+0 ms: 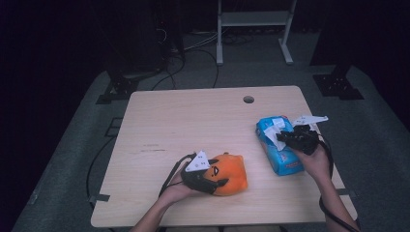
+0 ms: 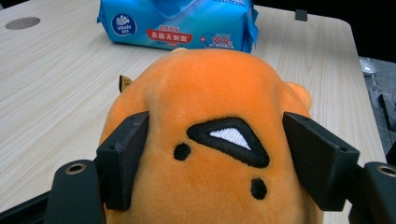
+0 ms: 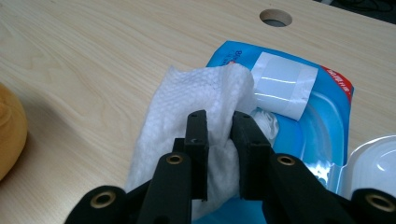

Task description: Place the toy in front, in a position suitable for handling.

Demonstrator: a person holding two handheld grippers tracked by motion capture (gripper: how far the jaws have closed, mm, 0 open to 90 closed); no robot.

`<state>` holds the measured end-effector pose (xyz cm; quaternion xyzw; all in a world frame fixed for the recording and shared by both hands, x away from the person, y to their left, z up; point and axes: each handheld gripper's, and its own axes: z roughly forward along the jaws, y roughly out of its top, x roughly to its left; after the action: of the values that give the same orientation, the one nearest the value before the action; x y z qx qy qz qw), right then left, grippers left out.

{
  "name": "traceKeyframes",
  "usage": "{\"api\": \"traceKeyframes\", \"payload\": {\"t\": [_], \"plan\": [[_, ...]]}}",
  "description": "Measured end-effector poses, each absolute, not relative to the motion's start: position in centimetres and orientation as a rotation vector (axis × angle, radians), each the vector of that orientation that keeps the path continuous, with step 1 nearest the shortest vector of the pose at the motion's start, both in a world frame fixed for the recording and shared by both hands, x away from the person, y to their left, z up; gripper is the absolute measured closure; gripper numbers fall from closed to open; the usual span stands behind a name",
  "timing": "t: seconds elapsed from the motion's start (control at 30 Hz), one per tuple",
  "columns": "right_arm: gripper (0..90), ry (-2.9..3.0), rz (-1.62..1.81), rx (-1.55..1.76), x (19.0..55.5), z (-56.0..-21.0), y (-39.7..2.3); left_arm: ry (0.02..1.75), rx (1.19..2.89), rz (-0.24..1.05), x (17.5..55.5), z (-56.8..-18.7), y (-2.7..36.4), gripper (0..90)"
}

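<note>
The right gripper (image 3: 219, 140) pinches a wipe (image 3: 196, 100); its unheld pack (image 3: 299, 116) may lift. The left gripper's (image 2: 219, 158) fingers straddle the plush toy (image 2: 210, 93).

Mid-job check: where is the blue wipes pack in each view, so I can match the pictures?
High view: the blue wipes pack lies at the table's right side, under the right gripper.
Left gripper view: it lies along the top edge, behind the orange plush toy.
Right gripper view: right of centre, a white wipe pulled from it.
Shared landmark: the round hole in the table.
</note>
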<state>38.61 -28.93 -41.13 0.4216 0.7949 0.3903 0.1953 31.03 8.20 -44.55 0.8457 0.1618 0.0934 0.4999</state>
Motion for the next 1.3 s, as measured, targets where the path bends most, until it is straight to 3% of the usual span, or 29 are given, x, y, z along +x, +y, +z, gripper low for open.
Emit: {"api": "traceKeyframes", "payload": {"t": [0.4,0.87,1.3], "plan": [[84.4,2.223,1.112,1.204,38.4,-41.1,-29.6,0.397,2.041,0.221,31.0,-44.6,8.2,24.6],[85.5,2.19,1.231,1.077,36.3,-37.0,-28.3,0.399,2.035,0.223,31.1,-44.7,8.2,23.9],[85.5,2.347,1.501,0.726,28.2,-32.7,-22.5,0.399,2.029,0.215,31.2,-44.8,8.2,22.2]]}}
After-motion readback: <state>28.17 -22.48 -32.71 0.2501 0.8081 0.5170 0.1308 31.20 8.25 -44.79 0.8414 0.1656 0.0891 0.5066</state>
